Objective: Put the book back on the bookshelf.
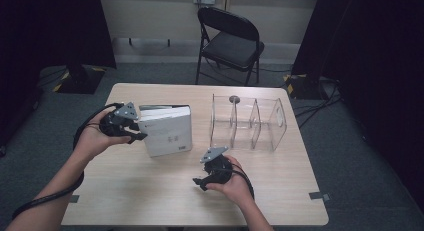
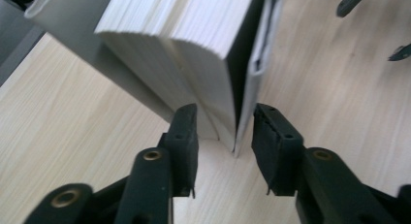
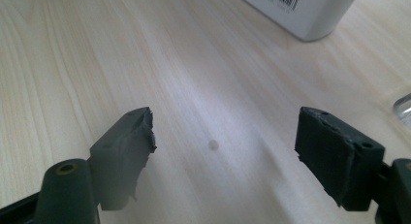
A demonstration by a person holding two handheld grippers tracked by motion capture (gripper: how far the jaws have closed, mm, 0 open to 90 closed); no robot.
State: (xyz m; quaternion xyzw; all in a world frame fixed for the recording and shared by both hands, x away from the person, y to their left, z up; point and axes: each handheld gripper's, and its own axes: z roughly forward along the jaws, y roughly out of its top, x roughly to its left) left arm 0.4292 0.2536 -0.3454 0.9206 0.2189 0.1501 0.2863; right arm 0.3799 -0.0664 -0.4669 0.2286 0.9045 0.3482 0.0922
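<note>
On the left we saw our left gripper (image 1: 134,132) held low over the table (image 1: 150,196), its tips at the near left corner of the white book (image 1: 167,133). In the left gripper view, the book (image 2: 194,49) rose straight ahead of the jaws, its page block fanned a little and its cover (image 2: 257,73) hanging slightly away from the pages. The corner of that page block and cover sat between the two pads (image 2: 186,136), and we could not tell whether either pad pressed on it; a sliver of gap showed on the cover side, so we read the jaws as set slightly apart around the corner rather than clamped. The book lay flat on the wood, just in front of this tool and to the left of the clear plastic organizer (image 1: 247,123), which stood beyond and to the right of our other hand. Our right gripper (image 1: 200,181) sat near the front of the table, well apart from the book and short of the organizer. In the right gripper view its jaws stood wide apart with nothing but bare table (image 3: 97,64) between them; a corner of the book (image 3: 310,13) with a barcode showed ahead and to the right of the pads (image 3: 123,146), and a glint of the organizer (image 3: 403,105) lay at the far right edge.
</note>
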